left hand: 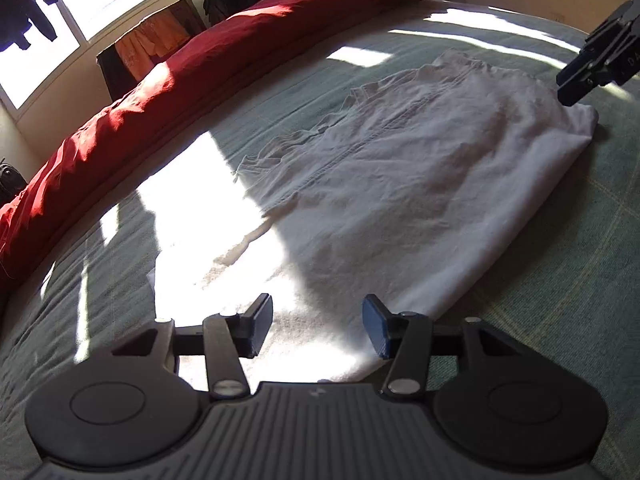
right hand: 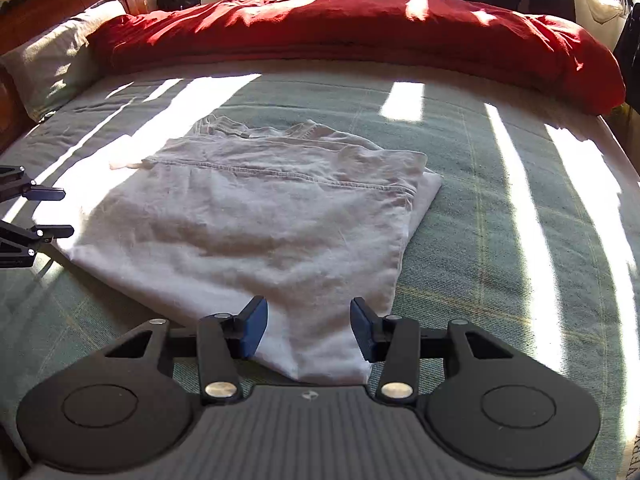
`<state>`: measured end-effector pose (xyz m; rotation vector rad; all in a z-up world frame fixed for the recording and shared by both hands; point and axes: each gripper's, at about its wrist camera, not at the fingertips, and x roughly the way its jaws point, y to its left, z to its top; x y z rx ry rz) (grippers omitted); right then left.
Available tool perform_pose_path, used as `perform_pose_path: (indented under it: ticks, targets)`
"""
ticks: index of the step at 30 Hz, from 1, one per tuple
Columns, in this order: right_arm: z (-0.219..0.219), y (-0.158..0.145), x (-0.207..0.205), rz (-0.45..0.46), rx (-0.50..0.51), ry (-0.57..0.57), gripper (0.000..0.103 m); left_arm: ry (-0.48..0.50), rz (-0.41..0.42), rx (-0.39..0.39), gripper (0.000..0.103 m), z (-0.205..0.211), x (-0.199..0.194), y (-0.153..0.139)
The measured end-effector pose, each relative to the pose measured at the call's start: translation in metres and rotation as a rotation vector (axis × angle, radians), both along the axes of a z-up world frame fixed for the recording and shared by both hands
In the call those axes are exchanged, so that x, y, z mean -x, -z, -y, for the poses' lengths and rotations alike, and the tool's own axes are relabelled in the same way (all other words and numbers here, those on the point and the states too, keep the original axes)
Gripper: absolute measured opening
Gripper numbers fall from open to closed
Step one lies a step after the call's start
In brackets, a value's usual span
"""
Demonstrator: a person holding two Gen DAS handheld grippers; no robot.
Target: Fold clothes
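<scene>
Behind the folded white garment (right hand: 256, 224), flanked by both gaping grippers (left hand: 318, 328) (right hand: 308, 330), lies a red duvet (right hand: 352, 28).

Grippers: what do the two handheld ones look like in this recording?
Both match. The left gripper and right gripper have a ribbed grey-black body, two round black discs, black link arms with silver rivets, and flat blue-padded fingers. No cables, hands or sleeves show.
</scene>
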<state>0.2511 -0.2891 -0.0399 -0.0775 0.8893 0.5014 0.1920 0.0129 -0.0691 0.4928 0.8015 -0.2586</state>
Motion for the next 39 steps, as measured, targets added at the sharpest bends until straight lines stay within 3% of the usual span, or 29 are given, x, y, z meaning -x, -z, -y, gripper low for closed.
perform_pose_path:
  ticks: [5,9,16,21,23,27,36,39]
  targets:
    - [-0.056,0.015,-0.011,-0.05,-0.099,-0.077,0.047,0.073,-0.008,0.05,0.051,0.034,0.008,0.007]
    - [-0.074,0.04,-0.005,-0.11,-0.08,-0.08,0.047,0.083,-0.081,0.054,0.055,0.044,0.017,0.021]
    - [-0.025,0.025,0.028,-0.091,-0.112,-0.024,0.047,0.02,-0.11,0.114,0.059,0.015,0.044,0.009]
    - [0.028,0.013,0.029,-0.053,-0.152,0.117,0.047,-0.143,-0.067,0.198,0.061,-0.028,0.034,-0.01]
    - [0.048,0.016,0.022,-0.05,-0.168,0.193,0.047,-0.237,-0.053,0.225,0.061,-0.049,0.025,-0.013]
    - [0.08,0.031,0.006,-0.07,-0.231,0.302,0.047,-0.316,-0.051,0.244,0.061,-0.072,0.012,-0.01]
    - [0.079,0.049,-0.004,-0.069,-0.361,0.256,0.046,-0.315,-0.078,0.219,0.063,-0.073,0.007,0.002]
    - [0.077,0.051,-0.003,-0.061,-0.353,0.24,0.046,-0.308,-0.084,0.21,0.063,-0.072,0.006,0.003]
